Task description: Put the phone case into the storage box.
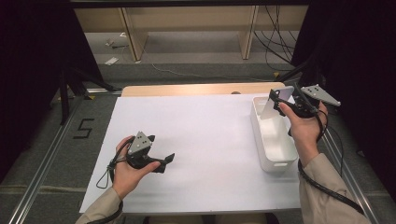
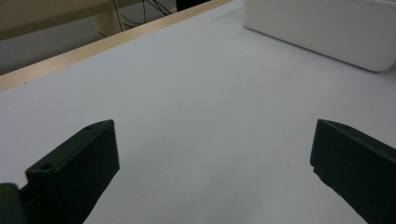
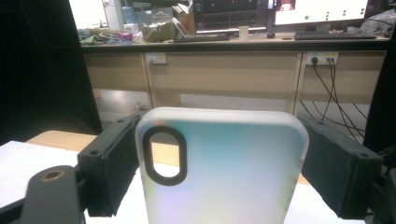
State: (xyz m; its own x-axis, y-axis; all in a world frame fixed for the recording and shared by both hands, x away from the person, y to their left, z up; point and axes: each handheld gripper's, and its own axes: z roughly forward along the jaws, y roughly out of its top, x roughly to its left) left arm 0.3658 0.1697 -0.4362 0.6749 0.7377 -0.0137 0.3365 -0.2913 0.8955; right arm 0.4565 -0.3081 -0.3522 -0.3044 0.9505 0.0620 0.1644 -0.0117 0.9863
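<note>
Right gripper (image 3: 219, 168) pinching the frosted translucent phone case (image 3: 224, 172) upright between its jaws; left gripper (image 2: 215, 163), jaws spread wide, nothing between them.

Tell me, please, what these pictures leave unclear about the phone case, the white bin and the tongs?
- Phone case: its lower end is cut off by the bottom edge of the right gripper view; in the high view it is small.
- White bin: the right tongs and hand cover part of its far end in the high view.
- Left tongs: open and empty, bodies cut off by the bottom edge in the left gripper view.
</note>
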